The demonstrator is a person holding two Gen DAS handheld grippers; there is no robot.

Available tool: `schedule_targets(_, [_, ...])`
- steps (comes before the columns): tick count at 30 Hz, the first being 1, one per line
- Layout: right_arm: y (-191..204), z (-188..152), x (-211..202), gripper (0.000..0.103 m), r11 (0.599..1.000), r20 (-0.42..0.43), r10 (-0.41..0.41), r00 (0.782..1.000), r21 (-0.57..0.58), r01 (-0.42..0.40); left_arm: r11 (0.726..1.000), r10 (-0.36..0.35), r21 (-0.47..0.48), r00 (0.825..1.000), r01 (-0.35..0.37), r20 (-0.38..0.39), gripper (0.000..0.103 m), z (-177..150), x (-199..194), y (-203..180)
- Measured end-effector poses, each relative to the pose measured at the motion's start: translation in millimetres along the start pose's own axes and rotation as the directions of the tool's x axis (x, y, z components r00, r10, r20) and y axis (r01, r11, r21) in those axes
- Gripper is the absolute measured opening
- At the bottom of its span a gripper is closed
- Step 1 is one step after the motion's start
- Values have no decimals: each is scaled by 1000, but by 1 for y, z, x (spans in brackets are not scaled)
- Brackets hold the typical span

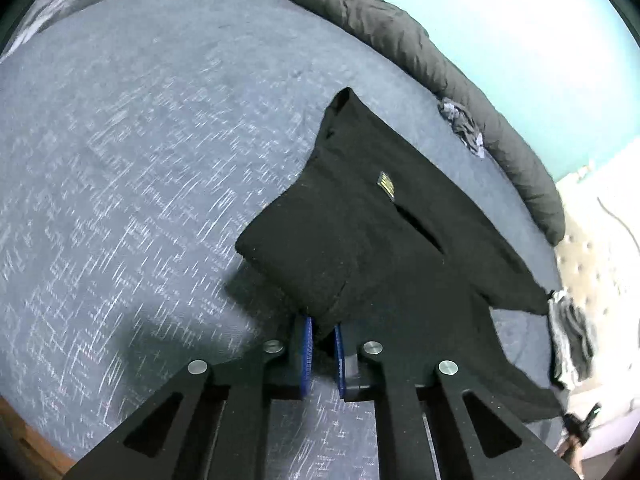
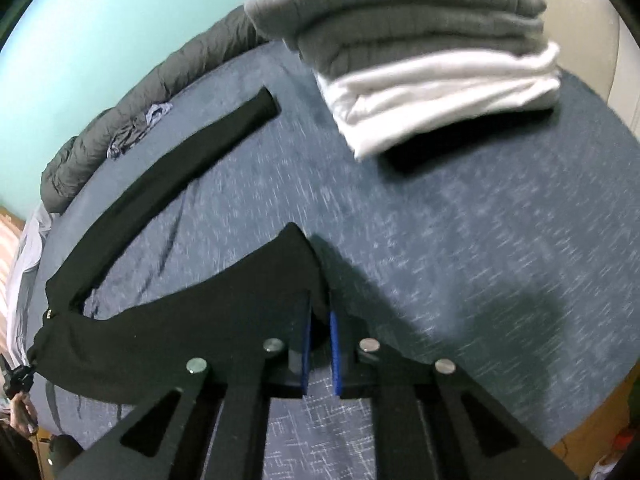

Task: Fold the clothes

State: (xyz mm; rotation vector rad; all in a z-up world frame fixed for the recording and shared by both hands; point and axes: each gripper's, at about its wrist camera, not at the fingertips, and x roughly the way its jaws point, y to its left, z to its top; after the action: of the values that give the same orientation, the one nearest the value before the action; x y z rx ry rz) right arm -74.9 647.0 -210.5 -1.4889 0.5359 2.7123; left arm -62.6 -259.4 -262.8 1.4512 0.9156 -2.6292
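Nearest the left wrist camera, the left gripper (image 1: 322, 334) pinched a fold of the black garment (image 1: 372, 232) between its blue pads (image 1: 307, 354), the cloth bunched right at the tips. From there the garment stretched away to the right, raised off the blue-grey bed sheet (image 1: 132, 168), with a small gold label (image 1: 387, 185) on its upper face. Farther right, a rolled dark grey duvet (image 1: 420, 52) ran along the bed's far edge by the teal wall (image 1: 520, 32), and a small crumpled grey cloth (image 1: 464, 124) lay against it.

In the right wrist view, the right gripper (image 2: 320, 320) was likewise clamped on a pointed corner of the black garment (image 2: 192, 320), which spread out to the left, one long sleeve (image 2: 168, 176) curving across the bed sheet (image 2: 460, 240). To the upper right, well apart from the garment, sat a stack of folded clothes (image 2: 424, 60): grey on top, white beneath, something black at the bottom.
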Motion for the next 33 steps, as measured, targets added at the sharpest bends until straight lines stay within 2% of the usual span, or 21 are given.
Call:
schedule_targets(6, [-9,-20,17,7,999,-65,-39,997,15,40,999,3,-37,998,-6,-60,10,-13,20,14])
schedule_targets(7, [-10,-24,22,7,999,-80,-45,996,15,46,999,5,-44,998,-8,-70,11,-14,23,15])
schedule_targets(9, [-11,-29,27,8,998,-114,-55,992,-2,55,998,20,-56,997,-24,-76,21,-13,23,16])
schedule_targets(11, [-8,-28,25,19,994,-112,-98,989,-48,93,998,35,-40,997,-38,-71,27,-10,15,12])
schedule_targets(12, [-7,-26,20,28,988,-82,-138,987,-73,133,998,57,-15,997,-58,-59,31,-8,11,8])
schedule_targets(13, [-7,-21,14,34,988,-54,-140,989,-80,136,997,79,9,996,-79,-47,34,-6,6,3])
schedule_targets(15, [-6,-12,1,37,993,-8,-94,996,-75,93,995,102,14,995,-102,-12,34,-1,-2,-2])
schedule_targets(16, [-2,-7,-2,46,993,7,-72,997,-89,72,993,114,16,994,-114,6,34,2,-6,-5])
schedule_targets(18, [12,0,-5,54,990,28,-27,999,-137,31,992,121,34,992,-122,25,36,8,-12,-14])
schedule_targets(21, [40,4,13,54,970,-19,-34,999,-241,28,989,112,92,993,-113,23,37,9,-13,-31])
schedule_targets(23, [57,5,30,54,951,-60,-63,996,-307,41,985,108,130,994,-110,22,47,8,-13,-42])
schedule_targets(26, [65,4,44,54,937,-94,-104,990,-343,66,982,111,152,994,-113,19,50,7,-11,-44])
schedule_targets(33, [39,9,49,55,957,-90,-144,985,-265,115,991,118,73,993,-116,-25,50,9,3,-20])
